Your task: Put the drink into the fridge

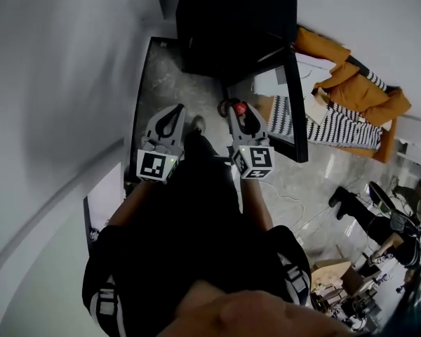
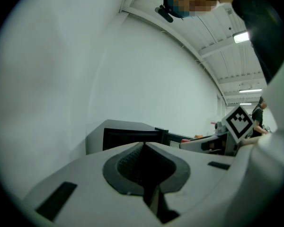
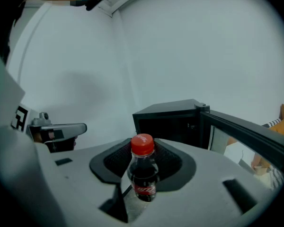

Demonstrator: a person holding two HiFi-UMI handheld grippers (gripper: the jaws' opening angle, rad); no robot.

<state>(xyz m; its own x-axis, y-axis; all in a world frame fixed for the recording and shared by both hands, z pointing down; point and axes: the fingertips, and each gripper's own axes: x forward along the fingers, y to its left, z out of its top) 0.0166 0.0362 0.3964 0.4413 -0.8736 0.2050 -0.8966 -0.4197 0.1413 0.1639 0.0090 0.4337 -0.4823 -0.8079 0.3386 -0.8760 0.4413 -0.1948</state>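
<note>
Holding the bottle (image 3: 143,171) upright in your right gripper (image 1: 241,120), you have the pick-up done: the jaws stand partly apart and clamp on the bottle's body, with the red cap standing clear above the pads. Your left gripper (image 2: 143,148) carries nothing, and its jaws are closed together. It hangs level with the right one, just beside it.

The fridge (image 3: 170,119) is ahead of you and its door (image 3: 246,131) already stands open to your right, so no opening step is left. The bottle is still outside, in front of the fridge and well short of its opening. The inside is dark and no shelf can be made out, so you will have to judge the place for it as you get closer. What remains is to carry the drink in, stand it down, let go and draw back. Shutting the door may follow, though the task does not ask for it.

The bottle holds a dark cola-like drink and wears a red label with white script, too small and blurred to read. The cubes on both grippers show only black-and-white square markers, no words.
</note>
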